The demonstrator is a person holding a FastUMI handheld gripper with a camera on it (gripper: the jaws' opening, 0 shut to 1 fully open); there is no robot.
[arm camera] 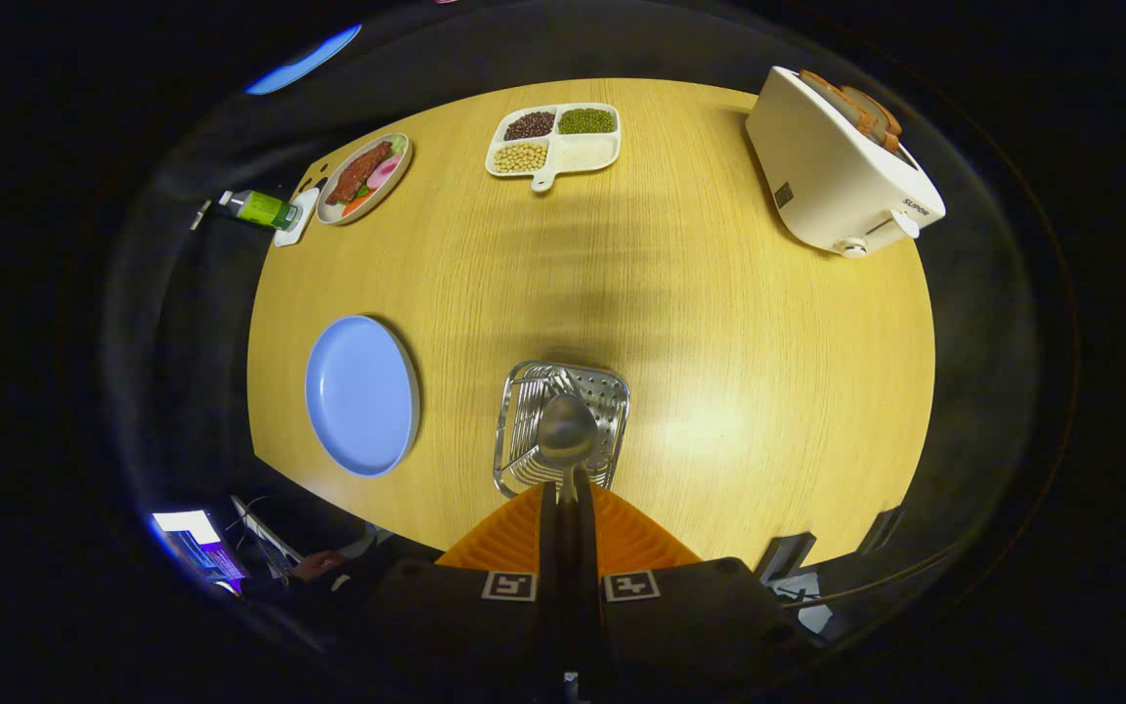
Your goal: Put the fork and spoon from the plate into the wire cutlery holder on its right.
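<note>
Gripper point(569, 494): its two fingers are closed tight on the handle of the spoon point(566, 430), no gap is left between them.
Spoon: it is held above the wire cutlery holder point(606, 393), with the bowl just ahead of the fingertips and over the open top of the holder.
Spoon axis: the long axis runs along the fingers, straight away from the camera; the bowl is the far end and points down toward the holder, the handle is hidden between the fingers.
Holder: it stands near the front edge of the wooden table point(719, 323), to the right of the blue plate point(362, 394).
Plate: it looks empty, near the front left edge; I cannot tell if the fork is already in the holder.
Step in hand: I judge it is the lowering of the spoon into the holder.
How to do it well: keep the spoon upright and centred over the opening, go down slowly until the bowl is below the wire rim, then open the fingers; a release from too high may tip the light holder.
</note>
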